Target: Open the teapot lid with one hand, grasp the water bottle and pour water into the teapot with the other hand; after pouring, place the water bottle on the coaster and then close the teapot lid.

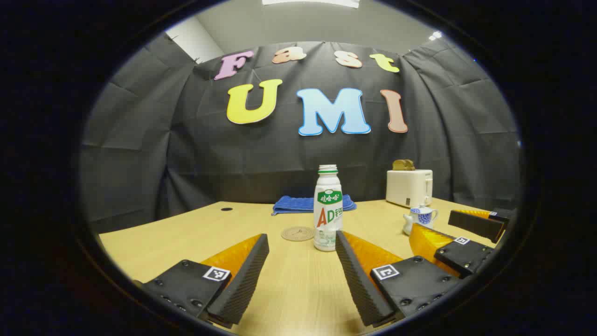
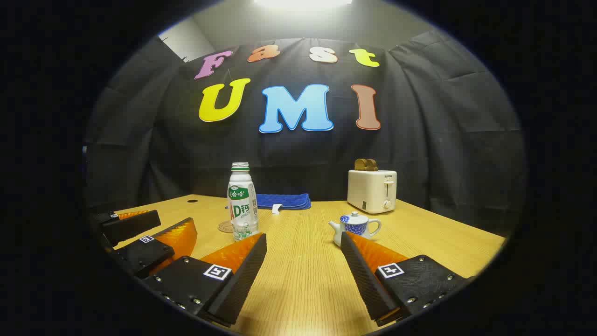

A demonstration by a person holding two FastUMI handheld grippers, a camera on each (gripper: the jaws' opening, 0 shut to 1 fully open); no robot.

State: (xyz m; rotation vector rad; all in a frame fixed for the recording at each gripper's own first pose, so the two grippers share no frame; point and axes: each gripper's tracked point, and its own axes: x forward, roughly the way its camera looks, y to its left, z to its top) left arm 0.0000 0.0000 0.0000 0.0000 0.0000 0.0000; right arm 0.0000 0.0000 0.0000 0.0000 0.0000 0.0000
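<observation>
The bottle (image 1: 328, 207) stands upright on the table (image 1: 298, 284), uncapped, just right of the coaster (image 1: 298, 233) in the left gripper view. It looks like thin plastic, light, with only a little water low down, so it should squash under a hard grip and its smooth label may slip. A hold across the waist, below the shoulder, seems safest; with no cap, it needs to stay upright until it is over the pot.

The teapot (image 2: 356, 227) sits at about one o'clock from the right hand-held gripper (image 2: 303, 270), lid (image 2: 355, 215) on. It appears to be glazed china: stiff, slick and breakable. The small knob on the lid is the only sensible hold, and it calls for a fine, gentle pinch.

The left hand-held gripper (image 1: 302, 270) has its fingers wide apart, holding nothing, with the bottle at twelve o'clock, beyond the tips and apart from them. The right hand-held gripper is likewise spread wide and empty, touching nothing. Each is seen at the edge of the other's view.

A toaster (image 2: 371, 190) and a blue cloth (image 2: 283, 201) lie further back.
</observation>
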